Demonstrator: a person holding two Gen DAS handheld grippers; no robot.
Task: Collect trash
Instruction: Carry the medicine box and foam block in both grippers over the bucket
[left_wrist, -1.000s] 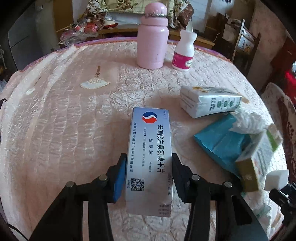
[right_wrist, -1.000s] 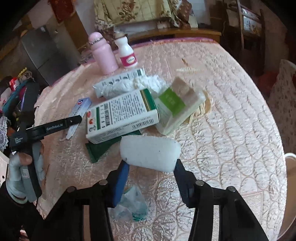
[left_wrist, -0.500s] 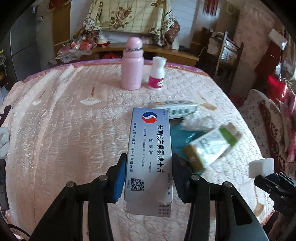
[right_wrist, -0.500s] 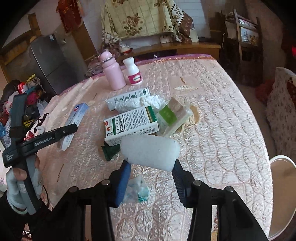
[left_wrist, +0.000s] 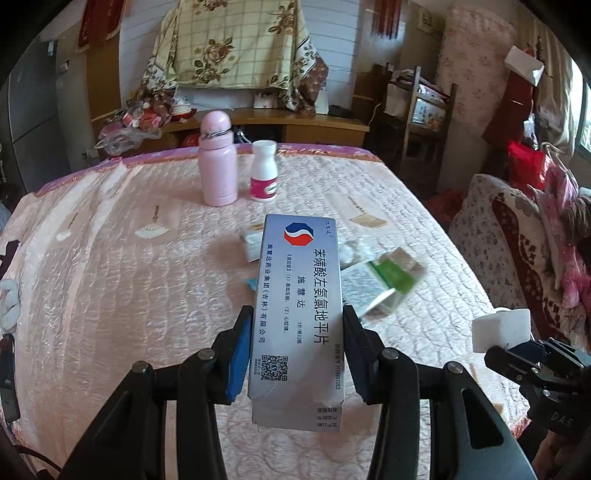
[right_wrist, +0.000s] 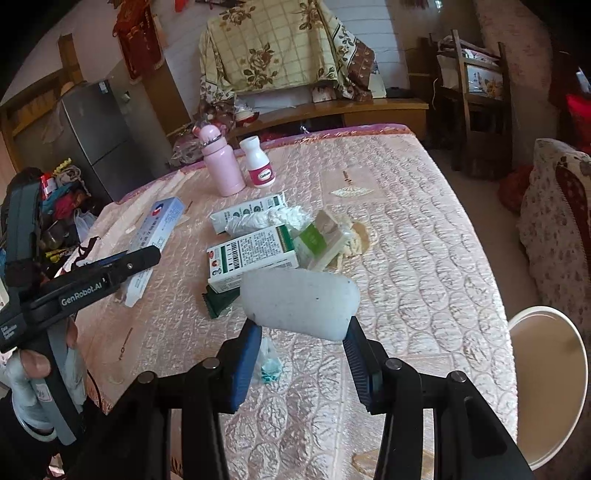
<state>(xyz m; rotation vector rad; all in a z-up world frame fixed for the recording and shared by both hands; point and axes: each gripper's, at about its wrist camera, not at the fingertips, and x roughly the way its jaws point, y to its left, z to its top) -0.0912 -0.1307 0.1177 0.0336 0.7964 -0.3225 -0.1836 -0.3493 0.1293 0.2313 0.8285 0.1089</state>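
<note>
Grey-white cardboard medicine box (left_wrist: 297, 314): clamped lengthwise in left gripper (left_wrist: 297, 345), fingers partly closed on its sides, clear of pink quilted desk (left_wrist: 110, 295). White foam block (right_wrist: 301, 301): pinched in right gripper (right_wrist: 301, 354). Remaining litter: green-white carton (right_wrist: 251, 258), crumpled tissue (right_wrist: 269, 219). Keep grip firm, loads level; white round bin (right_wrist: 546, 384) probable drop point.

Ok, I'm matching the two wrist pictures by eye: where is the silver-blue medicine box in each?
Left wrist: silver-blue medicine box fills the centre, clamped in the left gripper.
Right wrist: same box at left, held above the table edge.
Shared landmark: pink bottle at the table's far side.
</note>
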